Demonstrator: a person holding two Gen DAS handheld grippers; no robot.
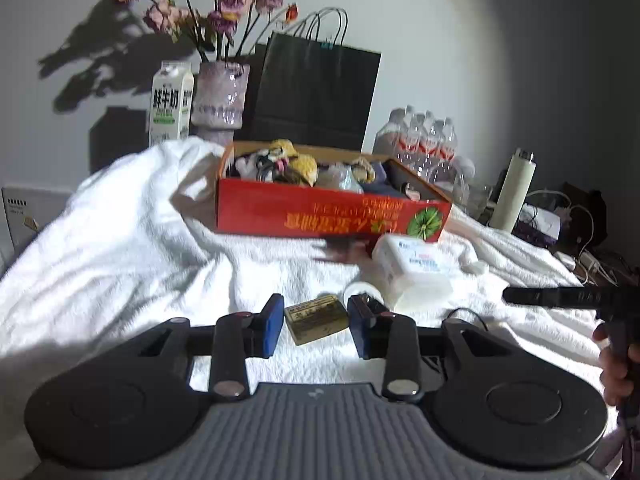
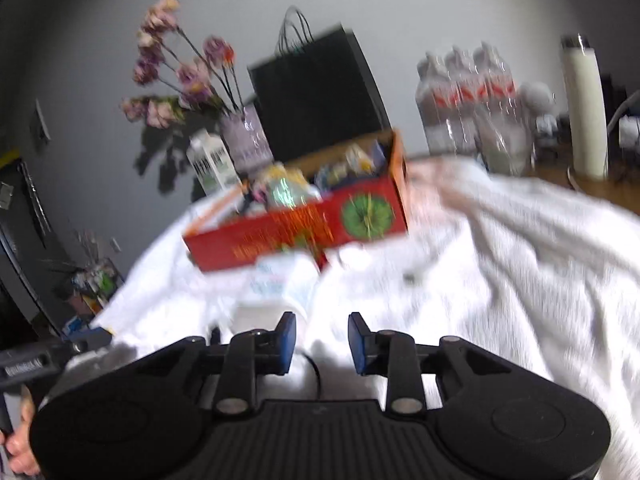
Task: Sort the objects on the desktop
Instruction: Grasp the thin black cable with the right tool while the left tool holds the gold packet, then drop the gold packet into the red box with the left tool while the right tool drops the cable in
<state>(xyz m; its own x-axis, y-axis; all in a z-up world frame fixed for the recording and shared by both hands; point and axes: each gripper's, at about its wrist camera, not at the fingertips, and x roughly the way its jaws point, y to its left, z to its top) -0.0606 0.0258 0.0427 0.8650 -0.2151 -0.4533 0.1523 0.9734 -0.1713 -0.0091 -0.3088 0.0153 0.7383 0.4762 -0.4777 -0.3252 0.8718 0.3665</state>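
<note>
Hovering left gripper [image 1: 316,326]: held low and level over the white towel [image 1: 120,248], jaws spread, blue pads either side of a small olive-gold box [image 1: 316,318] that lies flat between them; I cannot tell whether a pad touches it.
Right gripper [image 2: 322,342]: level too, jaws spread with nothing between them but towel and a thin black cord [image 2: 314,372]; this view is blurred.
Right hand [image 1: 618,364]: at 3 o'clock in the left view, fingers curled round the other gripper's black handle, its dark bar reaching in toward the middle.
Left hand [image 2: 20,440]: at 8 o'clock in the right view, gripping its handle, only partly in frame.
Red box [image 1: 332,210]: at 12 o'clock beyond the left jaws, open-topped, crowded with mixed items, resting on the towel.
White packet [image 1: 412,272]: at 1 o'clock, just in front of the red box's near right corner, tilted.
White round lid [image 1: 362,290]: just behind the right pad, beside the packet.
Back of the table: milk carton [image 1: 170,104] and vase of pink flowers [image 1: 220,96] at 11 o'clock, black paper bag [image 1: 316,96] at 12, pack of water bottles [image 1: 424,140] and cream flask [image 1: 514,192] at 2.
</note>
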